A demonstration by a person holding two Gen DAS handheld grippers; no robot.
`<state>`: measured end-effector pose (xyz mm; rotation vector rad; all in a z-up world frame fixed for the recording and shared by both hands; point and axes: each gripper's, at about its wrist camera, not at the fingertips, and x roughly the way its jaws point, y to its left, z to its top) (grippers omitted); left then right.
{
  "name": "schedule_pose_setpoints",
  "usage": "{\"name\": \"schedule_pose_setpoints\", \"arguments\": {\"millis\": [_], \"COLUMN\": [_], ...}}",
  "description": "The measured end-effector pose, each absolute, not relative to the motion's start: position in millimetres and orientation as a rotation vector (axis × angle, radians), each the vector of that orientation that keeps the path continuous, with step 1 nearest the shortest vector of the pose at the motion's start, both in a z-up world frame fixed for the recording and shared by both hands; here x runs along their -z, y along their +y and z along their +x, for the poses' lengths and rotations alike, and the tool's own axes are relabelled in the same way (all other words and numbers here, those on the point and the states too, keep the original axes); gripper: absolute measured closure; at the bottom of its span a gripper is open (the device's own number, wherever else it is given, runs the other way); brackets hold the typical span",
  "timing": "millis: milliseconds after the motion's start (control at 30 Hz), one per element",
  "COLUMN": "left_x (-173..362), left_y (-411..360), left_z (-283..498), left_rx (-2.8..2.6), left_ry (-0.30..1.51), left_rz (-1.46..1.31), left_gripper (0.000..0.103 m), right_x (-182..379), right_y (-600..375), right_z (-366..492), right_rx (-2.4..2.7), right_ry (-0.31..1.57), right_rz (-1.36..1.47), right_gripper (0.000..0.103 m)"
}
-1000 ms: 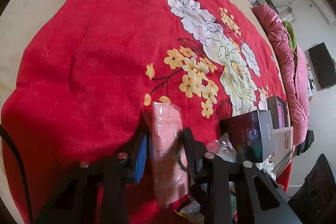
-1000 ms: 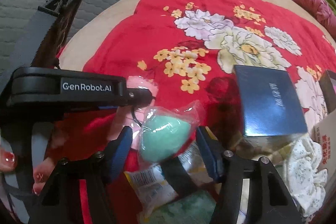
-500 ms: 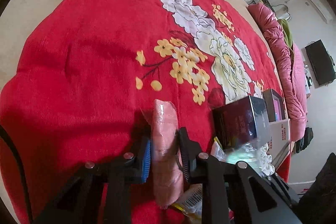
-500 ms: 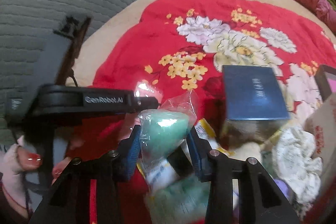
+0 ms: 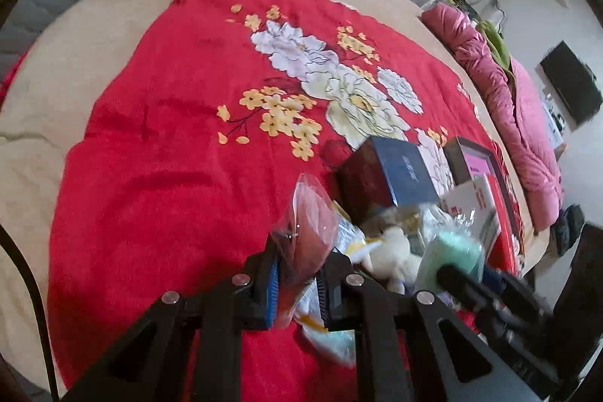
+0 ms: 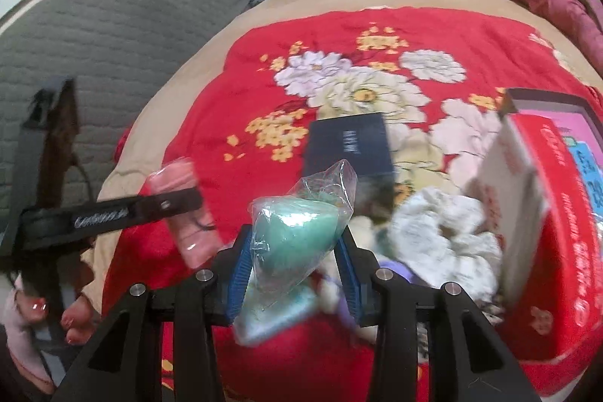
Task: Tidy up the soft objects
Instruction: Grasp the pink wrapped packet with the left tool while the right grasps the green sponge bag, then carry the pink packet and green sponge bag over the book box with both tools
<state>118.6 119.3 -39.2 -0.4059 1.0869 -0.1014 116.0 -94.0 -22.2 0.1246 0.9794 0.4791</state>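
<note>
Left wrist: pink pack [image 5: 314, 225] pinched; right: green sponge [image 6: 292, 236]

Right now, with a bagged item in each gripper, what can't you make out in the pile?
- Left wrist view: the left gripper and its pink bagged item hide the packets beneath.
- Right wrist view: the green bagged item in the right gripper covers things below; motion blur smears the white scrunchie.

The blanket [image 5: 158, 153] is bright red, printed with white peonies and small yellow blossoms, over a beige sheet [image 5: 94, 36]. A clear bag holds a pink sponge [image 5: 312, 225]; another holds a mint-green sponge [image 6: 297, 232]. The box [image 6: 348, 145] is dark navy, the carton [image 6: 542, 225] red and white, the scrunchie [image 6: 448, 236] cream.
</note>
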Motion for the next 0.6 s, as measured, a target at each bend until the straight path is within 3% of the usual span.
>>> {"name": "schedule_pose_setpoints", "arguments": {"millis": [600], "left_x": [7.7], "left_y": [54.8], "left_z": [91.6], "left_rx": [0.184], "left_ry": [1.058], "left_rz": [-0.397], "left_gripper": [0.087], "right_x": [-16.0], "right_y": [-153.2], "right_z": [90.8], "right_rx": [-0.435], "right_ry": [0.891], "right_rz": [0.203], "right_gripper": [0.059]}}
